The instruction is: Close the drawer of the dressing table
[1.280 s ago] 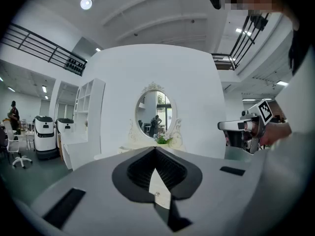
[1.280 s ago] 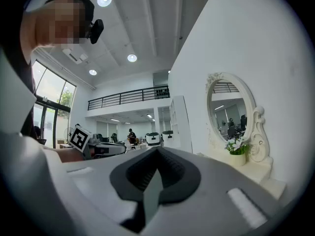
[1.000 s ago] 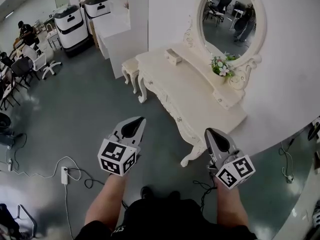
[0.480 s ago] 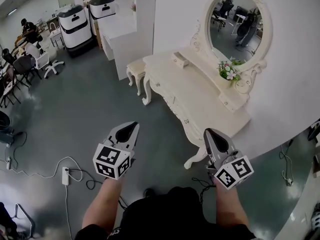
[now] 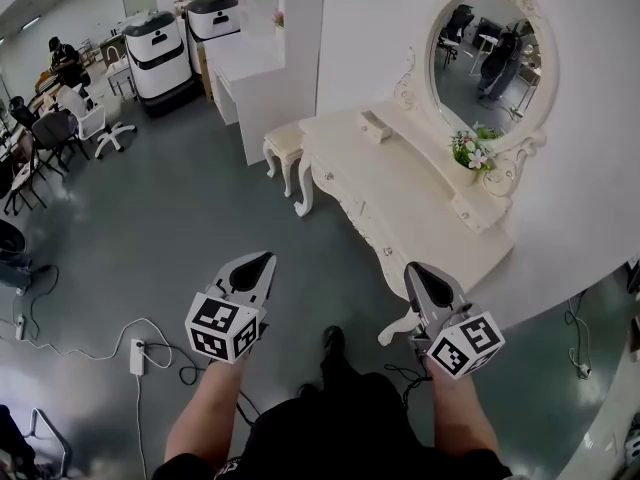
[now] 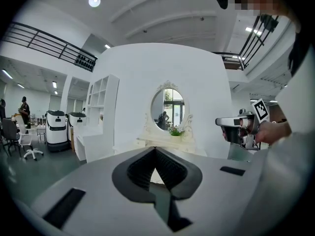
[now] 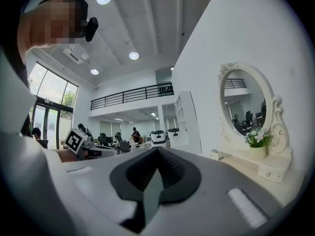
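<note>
Head view looks down on two bare forearms reaching forward side by side, each hand carrying its gripper about level over the grey floor [image 5: 180, 228]. The left gripper [image 5: 268, 258] points across open floor, well apart from the dressing table [image 5: 420, 208]. Its jaws are pressed together with nothing between them. The right gripper [image 5: 411, 268] hangs near the table's near corner, jaws likewise meeting tip to tip and empty.

The table stands against the white wall, an oval mirror [image 5: 487, 53] rising from its back edge. The front drawers lie flush. A small drawer [image 5: 372, 125] juts forward at the far end of the tabletop's back edge; its contents cannot be seen. A little pot [image 5: 472, 158] at the mirror's foot holds flowers.
</note>
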Tool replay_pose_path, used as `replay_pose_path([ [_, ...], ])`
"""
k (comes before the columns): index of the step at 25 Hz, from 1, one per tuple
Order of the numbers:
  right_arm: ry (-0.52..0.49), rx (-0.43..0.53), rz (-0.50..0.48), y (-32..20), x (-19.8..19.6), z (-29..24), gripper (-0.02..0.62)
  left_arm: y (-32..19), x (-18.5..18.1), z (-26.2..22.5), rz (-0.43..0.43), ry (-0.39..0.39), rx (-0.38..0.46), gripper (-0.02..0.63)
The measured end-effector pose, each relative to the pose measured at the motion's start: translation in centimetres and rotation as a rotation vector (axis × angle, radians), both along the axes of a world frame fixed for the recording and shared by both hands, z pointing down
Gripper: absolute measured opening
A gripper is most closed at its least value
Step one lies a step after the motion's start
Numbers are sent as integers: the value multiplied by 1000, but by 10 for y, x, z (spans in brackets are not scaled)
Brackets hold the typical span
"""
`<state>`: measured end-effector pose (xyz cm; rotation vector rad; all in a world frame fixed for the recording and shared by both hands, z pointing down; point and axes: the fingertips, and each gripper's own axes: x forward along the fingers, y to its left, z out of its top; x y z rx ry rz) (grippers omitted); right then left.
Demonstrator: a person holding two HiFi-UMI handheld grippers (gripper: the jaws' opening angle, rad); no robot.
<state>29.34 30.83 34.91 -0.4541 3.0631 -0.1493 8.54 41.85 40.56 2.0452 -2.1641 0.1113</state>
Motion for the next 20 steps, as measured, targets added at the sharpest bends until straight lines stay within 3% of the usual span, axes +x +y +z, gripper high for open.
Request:
replay_pose_path([
  [9, 1, -33, -52, -46, -58, 13, 9, -43, -43, 3, -12, 9, -6, 6],
  [20, 26, -125, -90, -163, -131, 41, 10, -150, -106, 21, -38, 34, -57, 6],
])
